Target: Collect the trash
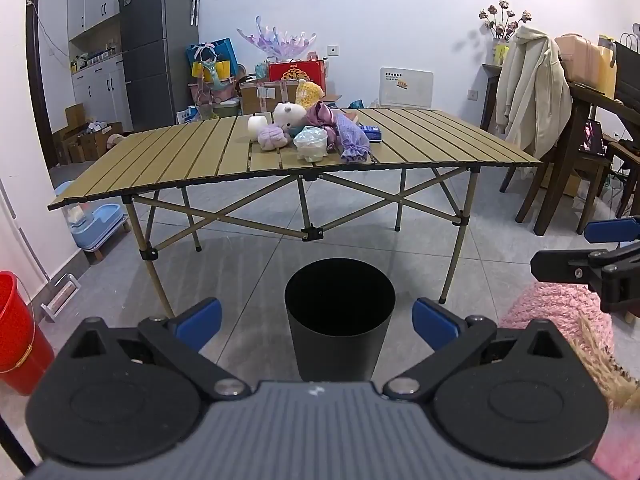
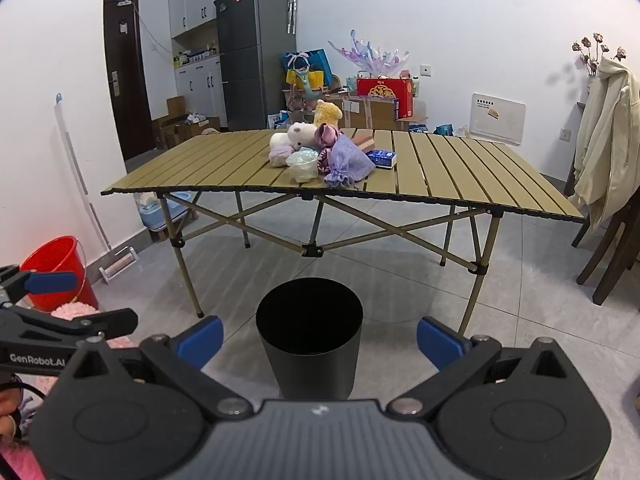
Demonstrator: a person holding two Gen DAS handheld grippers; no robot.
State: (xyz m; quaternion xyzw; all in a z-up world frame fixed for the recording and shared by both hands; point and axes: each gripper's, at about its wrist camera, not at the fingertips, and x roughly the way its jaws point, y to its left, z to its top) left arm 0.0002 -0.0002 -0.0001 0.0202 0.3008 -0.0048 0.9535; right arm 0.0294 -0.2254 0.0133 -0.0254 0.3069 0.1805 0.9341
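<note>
1. Left tool [image 1: 316, 322] – jaws spread wide, nothing between them; black bin [image 1: 340, 316] stands on the floor at 12 o'clock, just ahead.
2. Right tool [image 2: 320, 340] – likewise wide apart and empty, the same bin at 12 o'clock.
3. Worktop [image 1: 160, 164] beyond the bin carries a heap [image 1: 312, 132]: plush toys, a purple pouch, a pale crumpled bag – possibly the trash.

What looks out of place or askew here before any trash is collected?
Nothing is spilled or damaged. The black bin stands upright on the floor. The one untidy spot is a heap of soft toys and pouches on the folding table. Both grippers are open and hold nothing.
</note>
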